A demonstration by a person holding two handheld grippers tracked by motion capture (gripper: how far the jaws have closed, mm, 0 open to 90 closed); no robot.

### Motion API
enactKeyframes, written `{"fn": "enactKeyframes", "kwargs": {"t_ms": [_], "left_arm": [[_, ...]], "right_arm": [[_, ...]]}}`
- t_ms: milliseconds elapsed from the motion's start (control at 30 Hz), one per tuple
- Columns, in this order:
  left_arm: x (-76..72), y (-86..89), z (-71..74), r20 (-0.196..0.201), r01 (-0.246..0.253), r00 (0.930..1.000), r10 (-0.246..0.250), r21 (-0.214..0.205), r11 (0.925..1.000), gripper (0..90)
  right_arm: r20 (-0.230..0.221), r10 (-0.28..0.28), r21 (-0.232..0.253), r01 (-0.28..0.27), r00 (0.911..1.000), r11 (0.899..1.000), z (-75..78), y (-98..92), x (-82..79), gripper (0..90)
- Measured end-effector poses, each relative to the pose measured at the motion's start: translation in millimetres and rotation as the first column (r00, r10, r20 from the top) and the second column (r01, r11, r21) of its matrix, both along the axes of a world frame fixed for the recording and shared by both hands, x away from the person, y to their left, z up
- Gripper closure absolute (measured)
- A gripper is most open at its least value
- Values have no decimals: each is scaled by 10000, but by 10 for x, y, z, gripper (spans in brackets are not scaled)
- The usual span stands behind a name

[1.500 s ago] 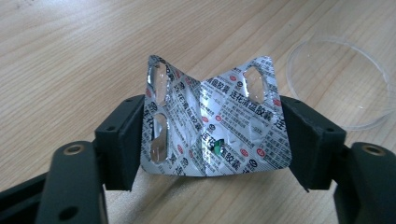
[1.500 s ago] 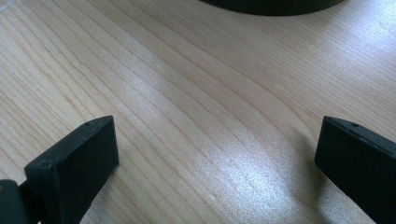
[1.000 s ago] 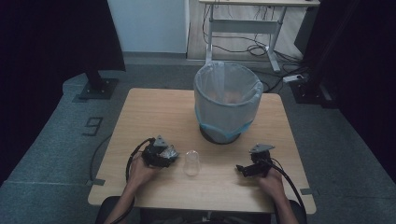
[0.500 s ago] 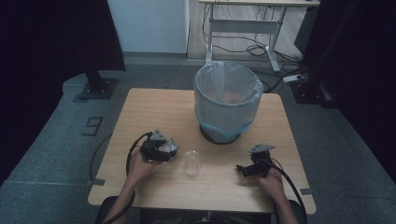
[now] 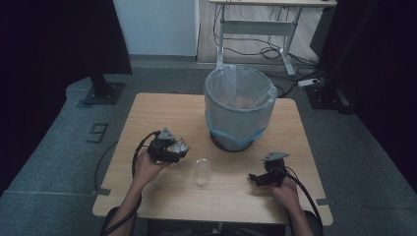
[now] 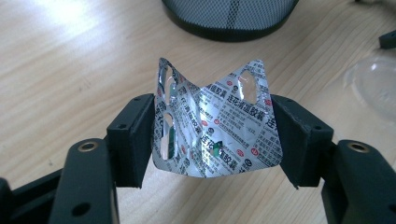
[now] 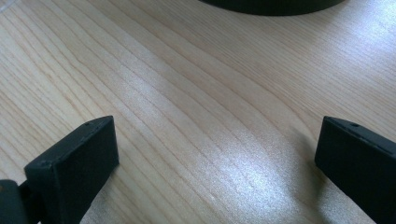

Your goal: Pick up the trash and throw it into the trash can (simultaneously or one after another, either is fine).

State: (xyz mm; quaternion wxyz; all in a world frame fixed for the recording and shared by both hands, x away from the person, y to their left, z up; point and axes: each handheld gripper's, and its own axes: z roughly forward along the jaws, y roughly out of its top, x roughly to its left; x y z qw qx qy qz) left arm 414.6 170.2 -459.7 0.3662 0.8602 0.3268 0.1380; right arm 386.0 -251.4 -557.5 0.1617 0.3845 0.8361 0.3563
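The left gripper (image 5: 173,149) is clamped on a silver foil blister pack with red and black print (image 6: 215,127). In the left gripper view the pack sits between the two black jaws, its side edges pressed by them, so that the sheet bends into a shallow V with the fold near the middle. Its two upper corners rise above the jaw tips and its lower edge hangs free above the light wooden table (image 5: 162,110), not touching it. In the high view the pack shows as a shiny patch at the front of this gripper, over the left half of the table.

The right gripper (image 5: 259,177) has its jaws wide apart with bare wood between them; it is low at the table's right front part.

A clear plastic cup (image 5: 201,171) lies on the table between the two grippers, near to the left one but apart from it. Behind the cup stands a round mesh waste bin with a pale plastic liner (image 5: 239,105), its mouth open at the top. Between the held pack and the bin the table is free, and the left edge of the table is well apart from the left hand (image 5: 147,166).
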Motion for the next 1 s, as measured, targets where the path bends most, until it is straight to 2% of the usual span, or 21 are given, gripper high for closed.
{"fn": "enactKeyframes", "kwargs": {"t_ms": [333, 467, 633, 1000], "left_arm": [[83, -78, 249, 54, 307, 9995, -307, 45, 9995, 354], [131, -95, 335, -36, 450, 9990, -450, -191, 9988, 356], [177, -115, 440, -39, 583, 9983, -583, -165, 9982, 360], [272, -168, 727, -84, 887, 9960, -891, -412, 9952, 363]], "right_arm": [[15, -6, -3, 6, 10000, 10000, 0, 0, 0, 0], [25, 1, -8, -1, 10000, 10000, -1, 0, 1, 0], [26, 2, -7, -2, 10000, 10000, -1, 0, 1, 0], [8, 6, -11, -6, 10000, 10000, 1, -1, 1, 0]]}}
